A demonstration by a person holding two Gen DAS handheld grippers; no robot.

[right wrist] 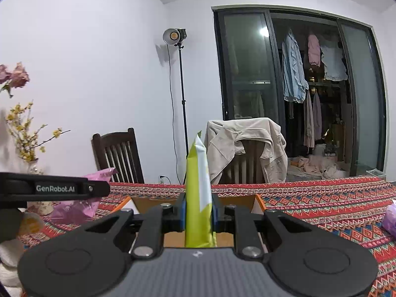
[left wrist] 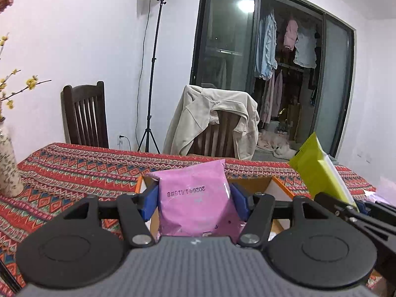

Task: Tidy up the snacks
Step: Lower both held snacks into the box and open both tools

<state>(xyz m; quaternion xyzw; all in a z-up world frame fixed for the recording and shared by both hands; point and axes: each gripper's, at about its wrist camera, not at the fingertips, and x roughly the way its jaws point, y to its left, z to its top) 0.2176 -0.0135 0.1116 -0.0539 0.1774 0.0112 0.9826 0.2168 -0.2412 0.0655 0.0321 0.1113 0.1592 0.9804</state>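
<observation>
The left gripper (left wrist: 195,199) holds a pink snack packet (left wrist: 195,198) between its blue pads (left wrist: 149,201), which press on the two sides of the packet; the jaws stand at a middle width because the packet is puffy. A printed date shows upside down on the pink film. The packet hangs in the air above an open cardboard box (left wrist: 277,185) with orange edges, which stands on the worktop (left wrist: 74,168) covered by a red patterned cloth. The right gripper (right wrist: 199,210) is closed narrow on a green and white snack packet (right wrist: 199,198), which stands upright and thin between the pads and rises above the gripper. In the left wrist view this same green packet (left wrist: 314,170) appears at the right, tilted, above the right side of the box. In the right wrist view the box (right wrist: 257,203) lies directly under and behind the green packet, and the pink packet (right wrist: 74,208) shows at the left, behind the black side of the left gripper. At the left end of the worktop stands a vase (left wrist: 7,170) with yellow flower branches. Behind the worktop are two dark wooden chairs; a beige jacket (left wrist: 212,118) hangs over the back of the right one. A studio lamp on a tall stand (left wrist: 154,74) is beside the white wall, and clothes hang behind a glass sliding door (left wrist: 272,61).
</observation>
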